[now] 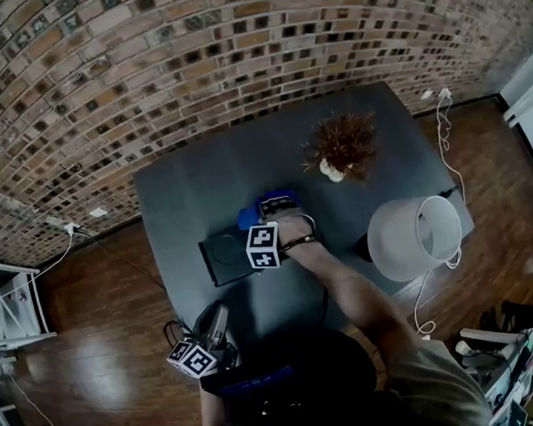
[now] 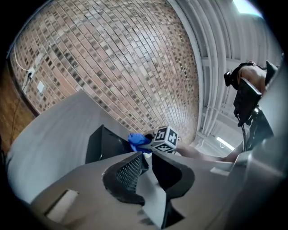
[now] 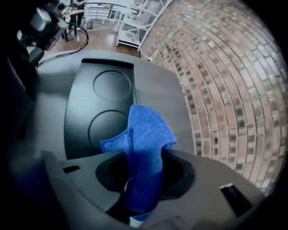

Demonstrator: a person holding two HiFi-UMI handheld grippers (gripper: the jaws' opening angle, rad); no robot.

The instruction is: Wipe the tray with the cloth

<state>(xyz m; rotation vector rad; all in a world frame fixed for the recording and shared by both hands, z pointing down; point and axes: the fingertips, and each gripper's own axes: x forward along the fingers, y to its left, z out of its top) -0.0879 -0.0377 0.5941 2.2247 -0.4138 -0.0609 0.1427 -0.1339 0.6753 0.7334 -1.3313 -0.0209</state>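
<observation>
- Table [image 1: 200, 185], dark grey, fills the middle of the head view, against a brick wall.
- Lamp shade [image 1: 411, 237], white, lies at the table's right edge.
- Tray [image 1: 224, 255], black with round recesses, sits at the table's centre-left; the right gripper view shows it [image 3: 90, 112] in the upper left.
- Dried plant [image 1: 344, 142] stands in the upper right of the table, well apart from the tray.
- Right gripper [image 3: 146, 179] pinches the blue cloth [image 3: 146, 148], which bunches out of the jaws above the tray's right end; whether it touches the tray cannot be told.
- Left gripper [image 2: 146, 164] hangs at the table's lower edge, jaws drawn together, empty.
</observation>
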